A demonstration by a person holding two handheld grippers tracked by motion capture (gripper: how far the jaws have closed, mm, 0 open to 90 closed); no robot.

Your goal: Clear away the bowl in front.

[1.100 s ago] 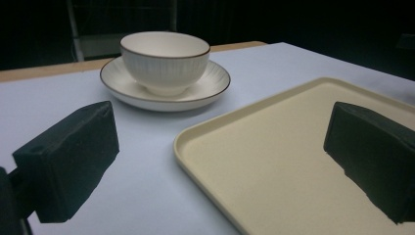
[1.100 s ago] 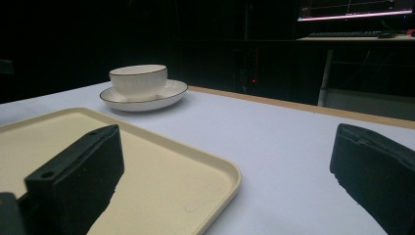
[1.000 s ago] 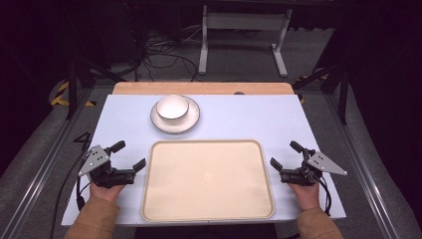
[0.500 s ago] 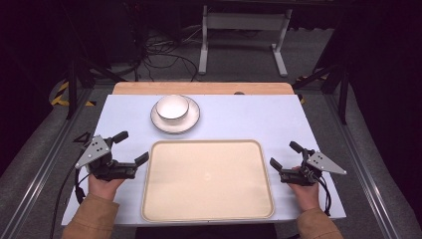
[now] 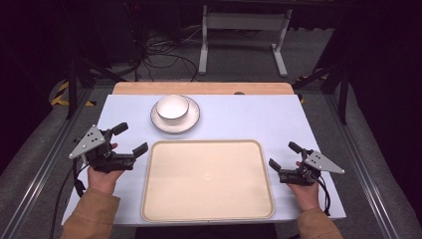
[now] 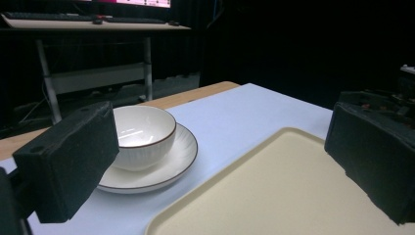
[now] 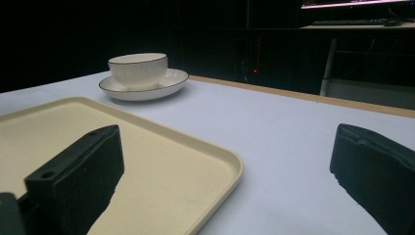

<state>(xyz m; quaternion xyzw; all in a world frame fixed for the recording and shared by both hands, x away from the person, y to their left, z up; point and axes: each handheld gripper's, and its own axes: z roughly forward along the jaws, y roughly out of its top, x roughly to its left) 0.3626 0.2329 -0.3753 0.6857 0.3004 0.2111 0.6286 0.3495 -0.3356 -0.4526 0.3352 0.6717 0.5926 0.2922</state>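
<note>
Jaws on both our grippers stand apart, empty: left gripper (image 5: 131,138) beside the cream rectangular plastic tray (image 5: 207,180), right gripper (image 5: 284,155) opposite. Beyond sits the white ribbed ceramic bowl (image 5: 172,107) on its white saucer (image 5: 190,122); no writing legible.

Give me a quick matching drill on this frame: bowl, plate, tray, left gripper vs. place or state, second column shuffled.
Things:
1. bowl
2. plate
3. tray
4. left gripper

Places or states:
A. cream, bare, between the two grippers
B. open, at the tray's left edge
C. sits on the plate
D. on the table beyond the tray's far left corner, carrying the bowl

Pairs: 1-C, 2-D, 3-A, 4-B
</note>
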